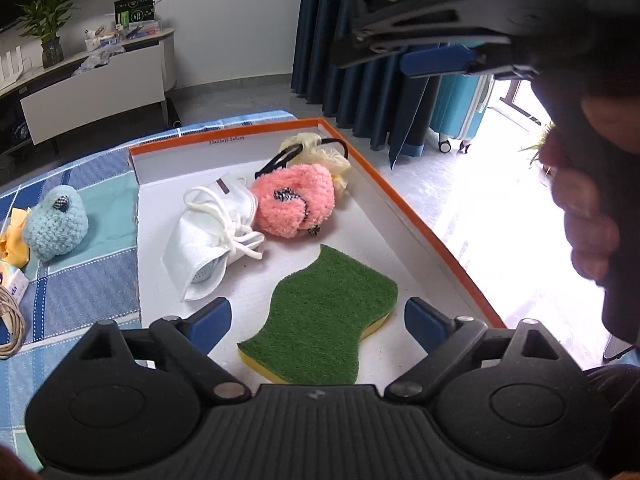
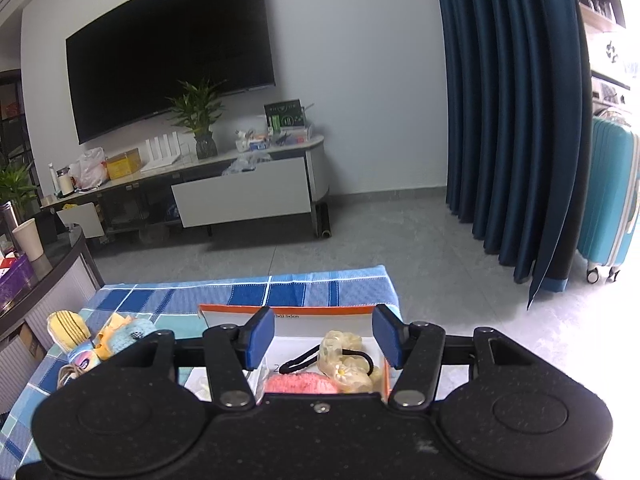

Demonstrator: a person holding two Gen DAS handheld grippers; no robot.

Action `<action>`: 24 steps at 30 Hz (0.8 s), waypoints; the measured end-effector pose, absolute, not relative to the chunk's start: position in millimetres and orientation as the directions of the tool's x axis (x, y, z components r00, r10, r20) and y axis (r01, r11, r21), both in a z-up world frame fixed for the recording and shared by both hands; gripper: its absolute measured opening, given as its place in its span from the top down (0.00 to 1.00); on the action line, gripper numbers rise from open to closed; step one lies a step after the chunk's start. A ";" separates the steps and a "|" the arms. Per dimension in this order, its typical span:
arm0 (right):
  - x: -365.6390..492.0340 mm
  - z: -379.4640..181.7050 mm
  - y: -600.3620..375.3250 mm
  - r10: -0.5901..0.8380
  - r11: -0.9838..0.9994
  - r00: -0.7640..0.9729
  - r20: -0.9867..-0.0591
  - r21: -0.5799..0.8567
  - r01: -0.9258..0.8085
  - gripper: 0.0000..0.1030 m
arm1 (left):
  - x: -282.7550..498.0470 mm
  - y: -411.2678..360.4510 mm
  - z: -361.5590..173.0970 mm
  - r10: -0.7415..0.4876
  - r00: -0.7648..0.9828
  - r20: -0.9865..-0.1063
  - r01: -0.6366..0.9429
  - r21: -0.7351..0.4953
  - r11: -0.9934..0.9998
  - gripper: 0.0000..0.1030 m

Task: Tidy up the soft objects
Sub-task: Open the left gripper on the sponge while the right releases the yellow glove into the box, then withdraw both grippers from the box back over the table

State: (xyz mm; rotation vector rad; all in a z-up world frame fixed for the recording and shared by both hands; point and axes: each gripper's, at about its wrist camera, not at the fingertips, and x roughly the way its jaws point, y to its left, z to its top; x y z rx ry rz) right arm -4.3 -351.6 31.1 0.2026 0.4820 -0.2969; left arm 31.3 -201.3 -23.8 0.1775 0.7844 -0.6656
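The left tool hangs low over the near end of an orange-rimmed box, its blue pads spread wide and gripping nothing, one on each side of a green scouring sponge with a yellow underside that lies flat on the box's white floor. Farther in, a white face mask with tangled straps lies toward the box's left wall, touching a pink fluffy plush beside it. Behind the plush, at the box's far right corner, sits a pale yellow scrunchie with a black hair tie looped across it. The box rests on a table covered in a blue checked cloth. On the cloth outside the box's left wall, a light blue crocheted toy stands just beside a bit of yellow fabric at the table's left edge. The right tool is held higher, above the far end of the box, its pads likewise well apart and empty; the scrunchie and the top of the pink plush show between them in its own view.
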 end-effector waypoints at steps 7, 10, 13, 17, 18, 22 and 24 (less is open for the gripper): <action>-24.1 37.3 -334.3 -0.235 0.939 0.846 -0.478 0.113 0.325 0.34 | 30.7 -177.7 -9.0 -0.432 0.584 -0.687 0.543 -0.066 0.837 0.05; -29.7 33.9 -324.0 -0.232 0.941 0.842 -0.487 0.106 0.320 0.29 | 31.5 -161.9 -6.1 -0.396 0.610 -0.687 0.497 -0.058 0.866 0.05; -34.9 29.6 -315.8 -0.210 0.940 0.840 -0.500 0.132 0.314 0.25 | 32.5 -143.9 -4.0 -0.361 0.633 -0.685 0.451 -0.053 0.891 0.05; -38.1 25.1 -296.9 -0.182 0.949 0.840 -0.512 0.132 0.287 0.25 | 31.9 -120.1 0.5 -0.322 0.658 -0.681 0.401 -0.046 0.915 0.04; -38.0 24.5 -292.2 -0.174 0.951 0.840 -0.514 0.132 0.278 0.25 | 31.7 -114.3 1.8 -0.312 0.664 -0.680 0.388 -0.043 0.921 0.04; -34.2 23.6 -273.8 -0.137 0.959 0.845 -0.518 0.144 0.244 0.25 | 30.7 -90.6 7.1 -0.276 0.687 -0.672 0.337 -0.041 0.941 0.04; -31.1 23.5 -262.8 -0.120 0.964 0.846 -0.520 0.142 0.224 0.25 | 30.1 -79.9 8.8 -0.258 0.697 -0.669 0.314 -0.039 0.949 0.04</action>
